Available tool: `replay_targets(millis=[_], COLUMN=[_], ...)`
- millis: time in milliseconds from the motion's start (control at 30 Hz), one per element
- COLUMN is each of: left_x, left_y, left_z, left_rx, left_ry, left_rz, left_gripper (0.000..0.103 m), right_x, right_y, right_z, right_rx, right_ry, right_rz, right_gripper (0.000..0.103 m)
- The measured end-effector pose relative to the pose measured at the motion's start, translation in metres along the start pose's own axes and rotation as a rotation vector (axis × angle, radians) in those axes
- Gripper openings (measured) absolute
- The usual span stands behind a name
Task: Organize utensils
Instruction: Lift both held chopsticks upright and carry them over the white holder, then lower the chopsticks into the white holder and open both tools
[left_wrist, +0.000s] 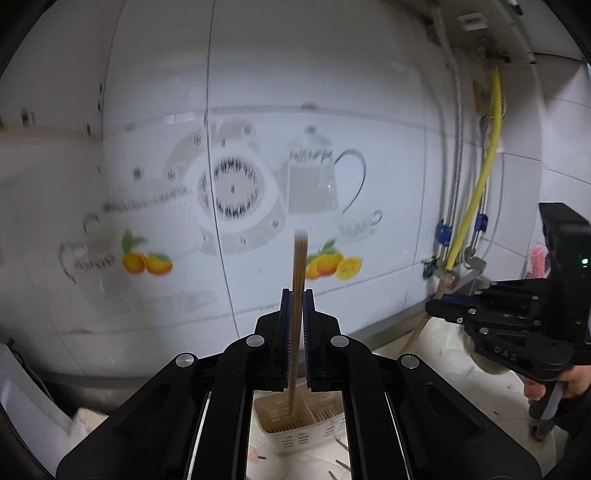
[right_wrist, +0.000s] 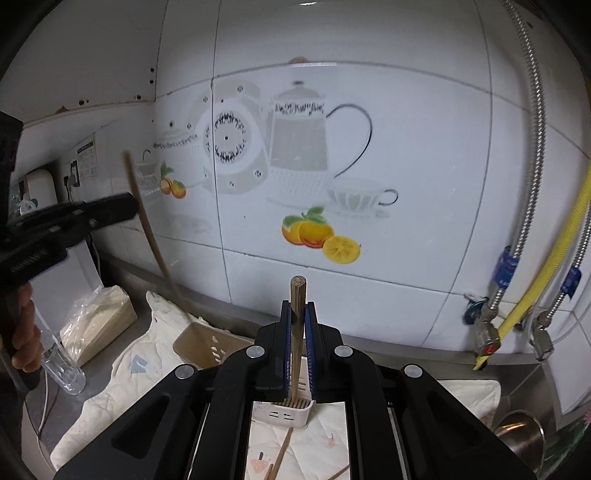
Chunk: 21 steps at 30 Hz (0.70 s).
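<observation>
While raised: both grippers (left_wrist: 295, 306) (right_wrist: 298, 317) around upright chopsticks (left_wrist: 298, 266) (right_wrist: 297, 295).

L tool (left_wrist: 295, 306) & R tool (right_wrist: 298, 317) both clamped tight, raised, angled slightly down; hands gripping handles.

A brown wooden chopstick (left_wrist: 298, 295) is held upright above a cream slotted utensil holder (left_wrist: 295, 424), a second chopstick (right_wrist: 296, 332) likewise, with loose chopsticks (right_wrist: 282, 452) lying at six o'clock.
</observation>
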<state>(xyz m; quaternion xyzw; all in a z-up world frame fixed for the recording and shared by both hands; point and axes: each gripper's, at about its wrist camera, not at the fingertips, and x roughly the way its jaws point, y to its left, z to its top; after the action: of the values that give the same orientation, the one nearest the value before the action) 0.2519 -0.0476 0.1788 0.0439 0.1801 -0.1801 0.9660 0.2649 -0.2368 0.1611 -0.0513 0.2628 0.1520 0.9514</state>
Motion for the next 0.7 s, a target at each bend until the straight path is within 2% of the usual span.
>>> replay_targets(millis=[300,533,700], left_x=[0.039,0.04,0.035], left_y=[0.027,0.04,0.042], left_z=[-0.045,-0.062,-0.069], left_rx=[-0.089,-0.124,-0.128], left_ry=[0.106,0.146,0.152], left_rz=[-0.002,0.005,0.003], left_gripper=[0.004,0.004,0.009], right_x=[0.025,0.029,0.029], right_y=[0.003,0.004,0.004], right_z=[-0.017,-0.019,-0.02], right_rx=[0.001,0.0,-0.001], right_ry=[0.052,0.066,0.073], right_rz=[0.011,0.006,-0.005], right_gripper=[0.007,0.007,0.007])
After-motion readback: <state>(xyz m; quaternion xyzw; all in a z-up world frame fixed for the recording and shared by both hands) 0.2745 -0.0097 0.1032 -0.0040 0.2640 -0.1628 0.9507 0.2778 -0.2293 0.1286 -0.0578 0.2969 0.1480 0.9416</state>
